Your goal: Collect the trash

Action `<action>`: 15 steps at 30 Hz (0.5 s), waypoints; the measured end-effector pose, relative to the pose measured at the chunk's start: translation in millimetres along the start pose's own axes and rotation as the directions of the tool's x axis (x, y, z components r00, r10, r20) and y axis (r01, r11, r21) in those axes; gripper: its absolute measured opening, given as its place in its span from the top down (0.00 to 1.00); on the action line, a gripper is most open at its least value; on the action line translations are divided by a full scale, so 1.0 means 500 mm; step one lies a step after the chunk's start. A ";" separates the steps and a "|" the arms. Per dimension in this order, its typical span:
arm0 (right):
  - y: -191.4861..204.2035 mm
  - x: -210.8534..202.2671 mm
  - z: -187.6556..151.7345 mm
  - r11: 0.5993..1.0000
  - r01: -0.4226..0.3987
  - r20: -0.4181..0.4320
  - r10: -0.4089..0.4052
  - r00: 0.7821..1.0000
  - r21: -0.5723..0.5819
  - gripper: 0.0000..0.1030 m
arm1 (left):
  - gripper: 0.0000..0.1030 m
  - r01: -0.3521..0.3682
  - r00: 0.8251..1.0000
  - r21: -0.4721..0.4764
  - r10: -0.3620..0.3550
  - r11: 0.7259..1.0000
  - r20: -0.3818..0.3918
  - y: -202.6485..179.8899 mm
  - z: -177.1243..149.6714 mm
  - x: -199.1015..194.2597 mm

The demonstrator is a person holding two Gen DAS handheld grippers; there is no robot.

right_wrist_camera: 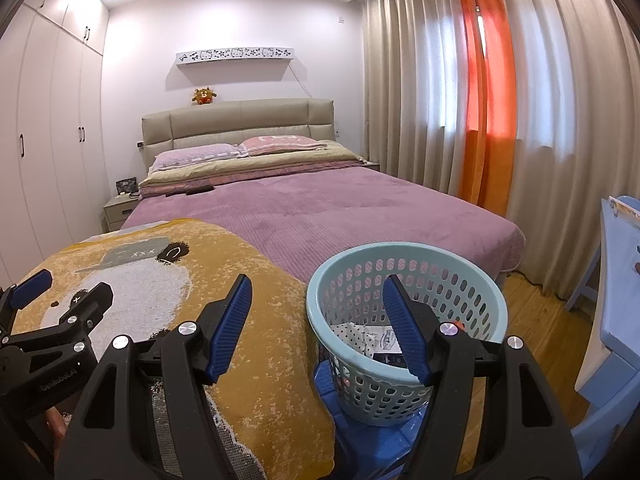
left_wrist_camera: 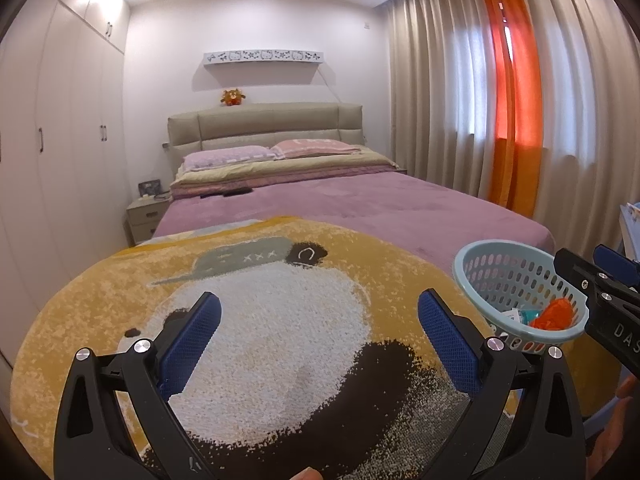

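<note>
A pale blue plastic basket (right_wrist_camera: 404, 312), round with walls pierced by rows of oval slots, stands on a glossy blue plastic stool (right_wrist_camera: 360, 432) just beside the foot of the bed (right_wrist_camera: 320, 208). The trash lies in its bottom: a crumpled orange wrapper (left_wrist_camera: 554, 314), a flat white printed packet (right_wrist_camera: 386, 338) and a dotted white piece (right_wrist_camera: 352, 332).

The left gripper (left_wrist_camera: 318, 334) hangs over a woolly mat (left_wrist_camera: 256, 320) and holds nothing; its 2 fingers (left_wrist_camera: 192, 340), faced with ribbed blue rubber pads on matte black arms with shiny round bolts, stand wide apart. The mat is coarse and looped, mustard yellow with a white and dark brown cartoon face and a grey cap shape.

The right gripper (right_wrist_camera: 320, 328) straddles the basket's near rim: 1 finger (right_wrist_camera: 404, 328) reaches inside the basket, the other sits over the mat. Its jaws are well open and grip nothing.

The bed has a soft, faintly ribbed mauve cover, a padded beige headboard (right_wrist_camera: 240, 120) in stitched panels, and 2 flat pillows (right_wrist_camera: 196, 154). Heavy pleated beige curtains (right_wrist_camera: 400, 100) hang at the right, with 1 orange strip among them.
</note>
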State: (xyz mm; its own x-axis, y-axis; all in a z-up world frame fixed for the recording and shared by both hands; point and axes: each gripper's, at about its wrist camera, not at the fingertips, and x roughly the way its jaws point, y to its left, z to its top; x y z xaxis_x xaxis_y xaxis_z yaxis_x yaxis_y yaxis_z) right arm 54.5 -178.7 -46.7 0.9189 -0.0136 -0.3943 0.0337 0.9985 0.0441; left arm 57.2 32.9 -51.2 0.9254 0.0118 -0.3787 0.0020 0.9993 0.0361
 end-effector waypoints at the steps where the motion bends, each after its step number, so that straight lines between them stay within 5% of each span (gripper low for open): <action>1: 0.000 0.000 0.000 1.000 -0.001 -0.002 0.001 1.000 0.000 0.38 | 0.07 -0.001 1.000 0.003 0.001 1.000 0.001 -0.001 0.001 0.001; 15: 0.002 -0.006 0.002 1.000 -0.004 -0.001 0.004 1.000 0.001 0.38 | 0.07 -0.006 1.000 0.021 0.006 1.000 0.009 -0.009 0.006 -0.005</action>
State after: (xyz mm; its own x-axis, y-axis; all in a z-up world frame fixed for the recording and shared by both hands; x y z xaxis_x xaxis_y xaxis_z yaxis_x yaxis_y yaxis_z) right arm 52.2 -177.6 -44.3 0.9185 -0.0096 -0.3954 0.0305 0.9984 0.0466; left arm 56.2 28.2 -47.7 0.9287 0.0173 -0.3704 0.0044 0.9983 0.0578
